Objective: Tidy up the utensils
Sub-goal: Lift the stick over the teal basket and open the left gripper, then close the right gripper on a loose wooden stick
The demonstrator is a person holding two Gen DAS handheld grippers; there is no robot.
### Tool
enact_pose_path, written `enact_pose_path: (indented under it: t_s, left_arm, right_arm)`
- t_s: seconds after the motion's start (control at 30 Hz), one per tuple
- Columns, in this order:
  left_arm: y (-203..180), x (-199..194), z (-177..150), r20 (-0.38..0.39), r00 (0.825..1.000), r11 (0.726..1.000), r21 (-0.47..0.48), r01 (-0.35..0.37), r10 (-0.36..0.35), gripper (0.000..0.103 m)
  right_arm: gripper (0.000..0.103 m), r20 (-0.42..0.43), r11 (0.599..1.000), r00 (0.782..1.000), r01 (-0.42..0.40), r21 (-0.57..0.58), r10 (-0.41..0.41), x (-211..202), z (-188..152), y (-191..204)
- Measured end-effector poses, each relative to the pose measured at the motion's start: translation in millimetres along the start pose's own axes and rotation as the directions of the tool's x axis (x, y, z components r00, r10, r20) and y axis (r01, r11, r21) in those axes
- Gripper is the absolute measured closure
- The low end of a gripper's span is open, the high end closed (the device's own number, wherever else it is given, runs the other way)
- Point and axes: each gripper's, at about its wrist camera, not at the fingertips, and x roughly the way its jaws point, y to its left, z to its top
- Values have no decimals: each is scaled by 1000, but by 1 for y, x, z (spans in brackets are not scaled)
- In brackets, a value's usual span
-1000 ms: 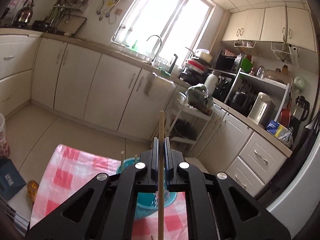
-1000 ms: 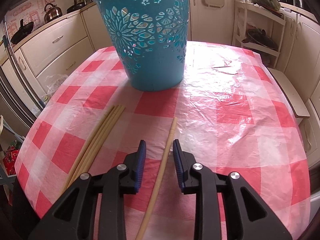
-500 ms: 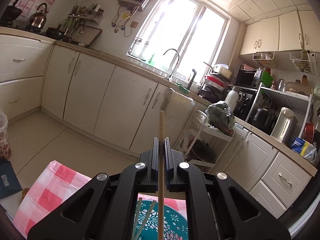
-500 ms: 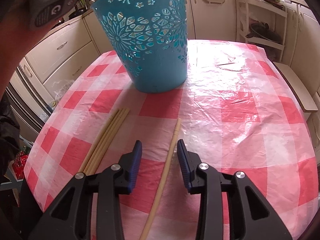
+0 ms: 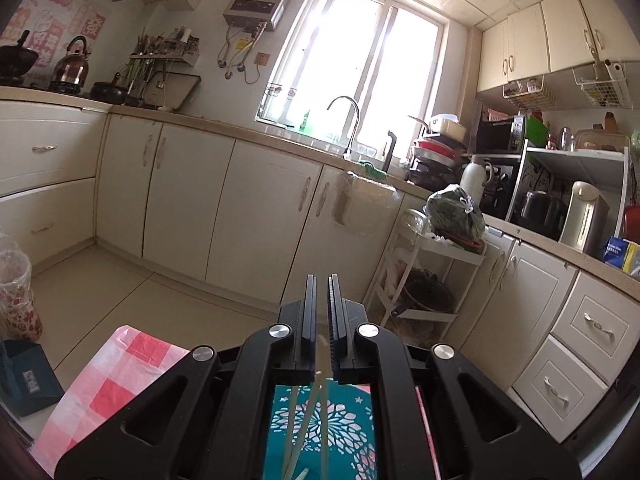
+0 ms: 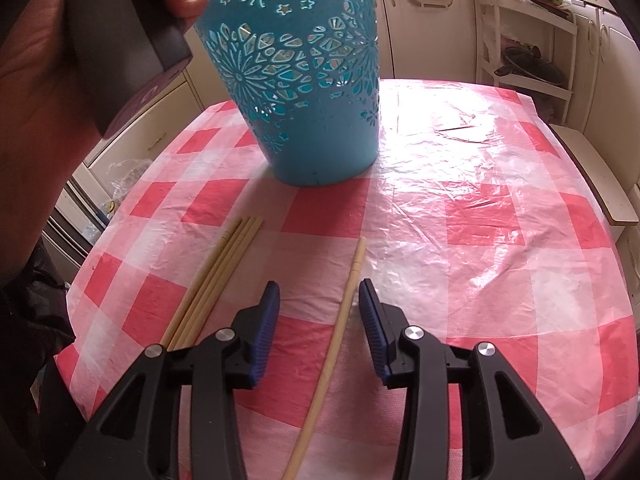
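A teal cut-out basket stands on the red-checked table. In the left wrist view my left gripper hangs above the basket, its jaws a narrow gap apart and empty; chopsticks stand inside the basket below it. In the right wrist view my right gripper is open, low over the table, straddling a single wooden chopstick. A bundle of several chopsticks lies to its left.
The hand holding the left gripper fills the upper left of the right wrist view, beside the basket rim. Kitchen cabinets, a sink and a white rack surround the table. A wooden bench sits at the right.
My left gripper has opened slightly and the chopstick it held has dropped into the basket. My right gripper has opened wider around the single chopstick on the table.
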Motion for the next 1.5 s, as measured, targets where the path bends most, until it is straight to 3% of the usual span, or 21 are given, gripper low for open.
enact_pose_path:
  t_s: [0.13, 0.3, 0.43, 0.5, 0.57, 0.63, 0.73, 0.93, 1.0, 1.07, 1.37, 1.43, 1.5]
  left_arm:
    - [2, 1, -9, -75, 997, 999, 47, -1, 5, 95]
    - [24, -31, -9, -56, 996, 997, 43, -67, 69, 52]
    - [60, -75, -13, -36, 986, 987, 19, -161, 161, 32]
    - [82, -91, -24, -59, 975, 977, 6, -214, 214, 17]
    - [106, -96, -41, -130, 960, 968, -10, -250, 247, 15]
    - [132, -93, -62, -234, 934, 958, -39, -285, 269, 15]
    - [157, -89, -88, -337, 905, 947, -92, -306, 260, 15]
    - [167, -83, -122, -415, 877, 949, -85, -304, 244, 15]
    - [171, -82, -130, -436, 868, 949, -84, -304, 239, 15]
    - [173, -84, -129, -425, 877, 951, -101, -291, 223, 15]
    - [170, -78, -133, -448, 871, 958, -94, -270, 201, 14]
    - [173, -79, -134, -449, 873, 957, -113, -267, 191, 14]
    - [175, -80, -134, -448, 875, 956, -124, -265, 185, 14]
  right_arm:
    - [62, 0, 1000, 1000, 0, 0, 0, 0, 0, 0]
    - [62, 0, 1000, 1000, -5, 5, 5, 0, 0, 0]
    - [62, -1, 1000, 1000, -8, 6, 8, 0, 0, 0]
    - [62, -3, 1000, 1000, -9, 5, 9, 0, 0, 0]
    - [62, -5, 1000, 1000, -9, 3, 9, -1, 0, -1]
    - [64, -6, 1000, 1000, -1, -5, 1, -1, -1, 0]
    - [71, -6, 1000, 1000, 20, -7, -20, -2, -2, 0]
    - [93, -11, 998, 998, 58, -13, -58, -3, -2, -5]
    - [95, -14, 997, 997, 73, -37, -74, -4, -2, -4]
    - [95, -17, 995, 996, 81, -65, -82, -4, -3, -2]
    - [93, -70, 978, 989, 119, -171, -133, 3, 2, 14]
    - [95, -67, 983, 990, 111, -149, -122, 1, 0, 12]
    - [97, -78, 996, 995, 50, -68, -55, -2, -1, 3]
